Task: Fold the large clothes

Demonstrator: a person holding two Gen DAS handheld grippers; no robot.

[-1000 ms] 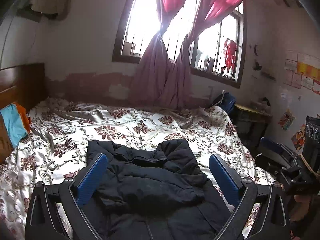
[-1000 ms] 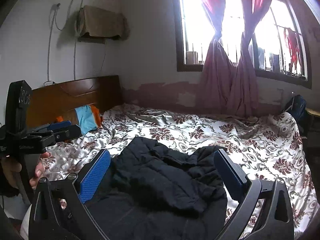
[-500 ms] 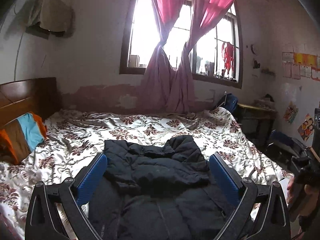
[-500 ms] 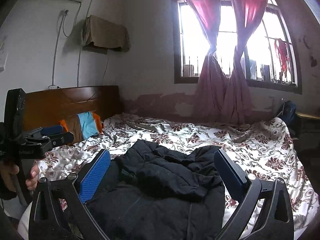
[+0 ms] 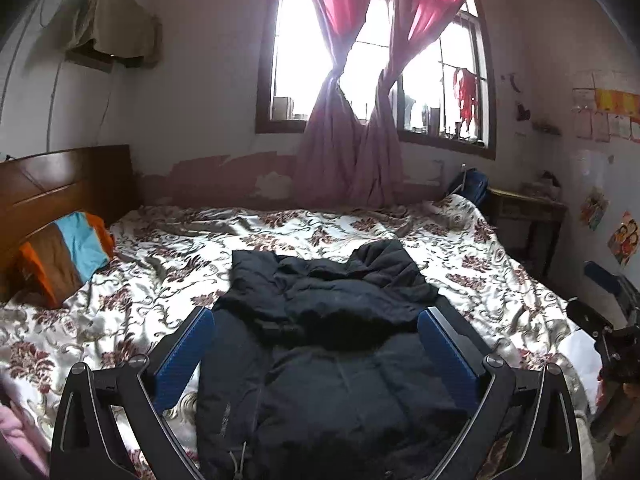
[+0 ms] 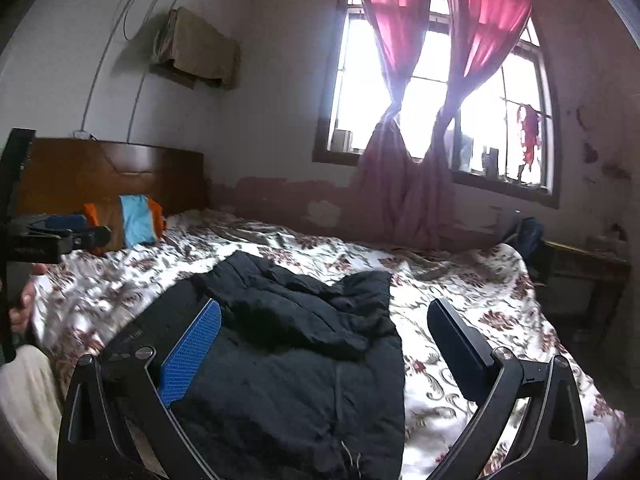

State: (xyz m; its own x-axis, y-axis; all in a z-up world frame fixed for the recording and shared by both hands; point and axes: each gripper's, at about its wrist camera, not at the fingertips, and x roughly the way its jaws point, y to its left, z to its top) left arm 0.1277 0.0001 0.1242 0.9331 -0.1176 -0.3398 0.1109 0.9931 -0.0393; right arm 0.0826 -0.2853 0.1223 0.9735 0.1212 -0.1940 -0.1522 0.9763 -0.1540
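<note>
Only right view shows a hand (image 6: 24,300); both tools (image 5: 316,320) (image 6: 324,316) gape empty above jacket (image 5: 332,344).

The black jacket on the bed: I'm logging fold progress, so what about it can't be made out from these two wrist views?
- Hem of the black jacket: cut off by the bottom edge in both views.
- Its sides: partly hidden behind the left gripper and right gripper, both open and empty.
- Sleeves: lost in the bunched dark folds near the collar in both views.
- Floral bedspread under the jacket: covered.
</note>
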